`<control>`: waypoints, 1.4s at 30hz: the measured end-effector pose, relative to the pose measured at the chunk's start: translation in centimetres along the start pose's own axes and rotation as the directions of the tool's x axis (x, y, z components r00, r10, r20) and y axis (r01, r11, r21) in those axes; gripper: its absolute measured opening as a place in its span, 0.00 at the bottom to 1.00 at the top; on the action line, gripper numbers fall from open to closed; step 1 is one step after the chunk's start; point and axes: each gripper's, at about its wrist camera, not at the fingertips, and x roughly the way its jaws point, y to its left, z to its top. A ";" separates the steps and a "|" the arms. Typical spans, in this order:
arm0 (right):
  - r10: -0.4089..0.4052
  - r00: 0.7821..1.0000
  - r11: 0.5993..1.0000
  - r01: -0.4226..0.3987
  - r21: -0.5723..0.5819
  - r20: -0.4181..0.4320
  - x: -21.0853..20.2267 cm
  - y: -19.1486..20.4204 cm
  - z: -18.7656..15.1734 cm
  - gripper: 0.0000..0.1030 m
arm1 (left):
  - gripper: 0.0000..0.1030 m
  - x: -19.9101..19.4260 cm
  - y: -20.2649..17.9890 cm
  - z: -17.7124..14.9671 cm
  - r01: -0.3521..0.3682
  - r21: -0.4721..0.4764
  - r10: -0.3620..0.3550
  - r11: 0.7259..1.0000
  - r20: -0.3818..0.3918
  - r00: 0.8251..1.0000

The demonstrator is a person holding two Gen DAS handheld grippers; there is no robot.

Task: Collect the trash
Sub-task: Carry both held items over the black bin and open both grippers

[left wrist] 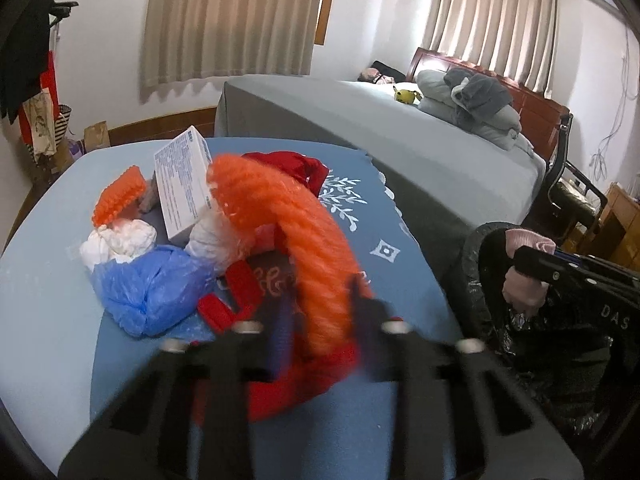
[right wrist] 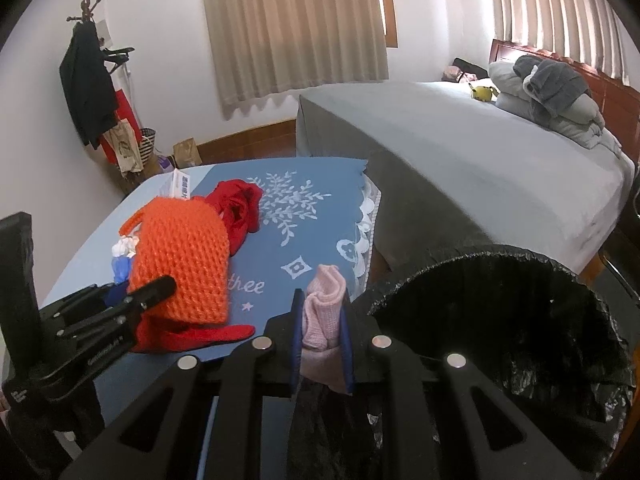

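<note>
Right wrist view, pink cloth (right wrist: 322,312) pinched in right hand-held gripper (right wrist: 323,320), seemingly beside bin (right wrist: 500,280)

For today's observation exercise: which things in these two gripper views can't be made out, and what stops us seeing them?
- Print on the white box: too small in the left wrist view; mostly hidden behind the orange knit piece in the right.
- Inside of the black bin bag: too dark in both views.
- Left gripper fingertips: motion-blurred, orange knit between them.
</note>
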 end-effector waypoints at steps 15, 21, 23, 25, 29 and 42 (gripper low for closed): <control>-0.043 0.994 0.999 0.040 0.035 0.105 -5.1 -2.1 1.5 0.16 | 0.14 -5.1 -5.3 3.1 0.106 0.098 -0.119 0.990 0.140 0.983; -0.105 0.988 0.992 0.096 0.082 0.115 -7.4 -4.8 0.9 0.16 | 0.14 -5.2 -8.8 2.4 0.172 0.162 -0.192 0.972 0.115 0.975; -0.133 0.985 0.987 0.122 0.100 0.110 -8.0 -5.9 0.4 0.16 | 0.14 -4.9 -9.7 2.1 0.192 0.173 -0.212 0.966 0.101 0.972; -0.156 0.982 0.983 0.144 0.114 0.105 -8.5 -6.9 0.0 0.16 | 0.14 -4.4 -10.8 1.7 0.222 0.185 -0.240 0.957 0.081 0.967; -0.204 0.974 0.971 0.189 0.148 0.093 -9.6 -9.0 -1.0 0.16 | 0.14 -3.5 -13.6 1.0 0.285 0.218 -0.301 0.934 0.045 0.953; -0.298 0.950 0.934 0.270 0.233 0.091 -11.6 -12.8 -2.3 0.48 | 0.54 -1.4 -17.0 -0.6 0.345 0.255 -0.354 0.904 -0.010 0.935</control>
